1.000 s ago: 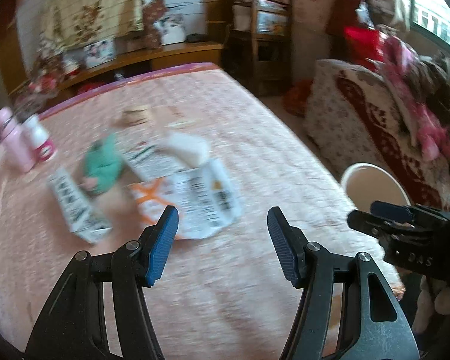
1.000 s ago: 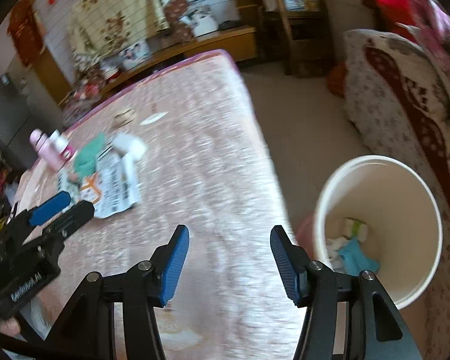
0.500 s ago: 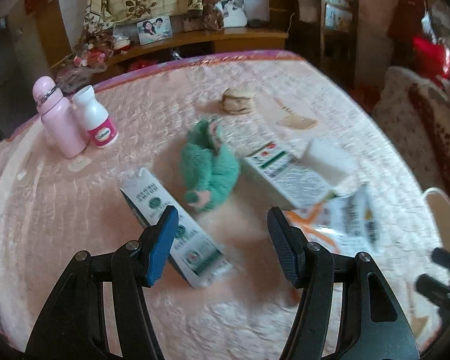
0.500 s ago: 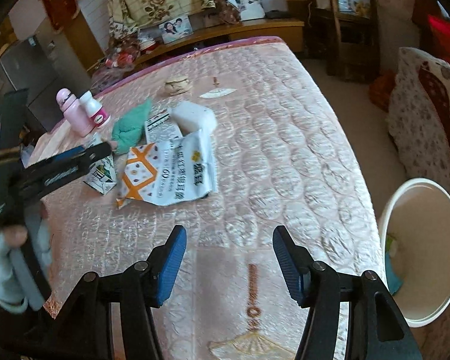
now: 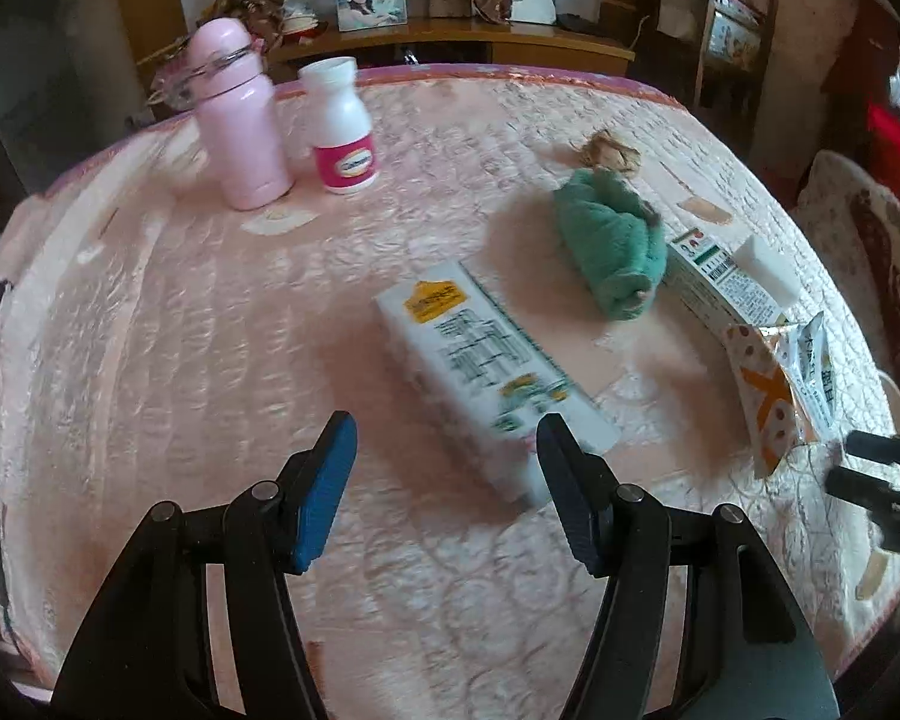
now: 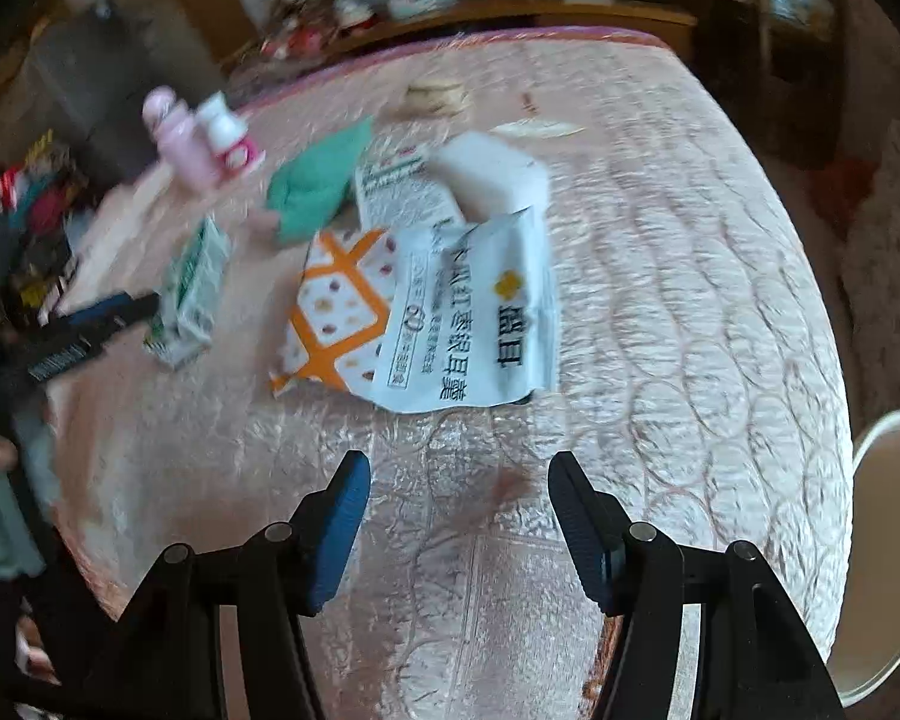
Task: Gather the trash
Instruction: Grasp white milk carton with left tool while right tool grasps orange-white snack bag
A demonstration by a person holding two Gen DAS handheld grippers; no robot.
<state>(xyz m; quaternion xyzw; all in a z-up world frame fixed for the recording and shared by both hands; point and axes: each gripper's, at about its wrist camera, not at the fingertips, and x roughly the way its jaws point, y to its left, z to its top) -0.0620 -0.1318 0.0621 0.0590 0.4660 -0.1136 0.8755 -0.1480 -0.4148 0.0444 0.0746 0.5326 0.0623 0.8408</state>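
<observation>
while poised low over the pink quilted table (image 5: 150,330), left gripper (image 5: 444,480) spread wide and holding nothing, blue pads either side of the near end of a long white carton (image 5: 486,366) lying flat; cannot tell whether the right-hand pad touches it. just beyond the carton, a rolled green cloth (image 5: 606,246), then a second printed box (image 5: 720,282) and a white block (image 5: 771,267) beside it. crumpled orange-and-white snack bag (image 5: 774,396) at the right edge, close to the tips of the other tool. far left corner: pink bottle (image 5: 240,120) and white pill bottle (image 5: 342,126), standing upright and just beside each other. small tan scrap (image 5: 609,153) behind the cloth.

from the right wrist view, right gripper (image 6: 456,516) likewise released and gripping nothing, hovering above bare quilt short of the snack bag (image 6: 432,324), which lies flat and face up. behind the bag, the printed box (image 6: 399,192) and white block (image 6: 492,174), touching; green cloth (image 6: 318,180) to their left; carton (image 6: 192,294) further left, with the left tool's tip right at it. white bin (image 6: 888,540) off the table's right edge, contents not visible.
</observation>
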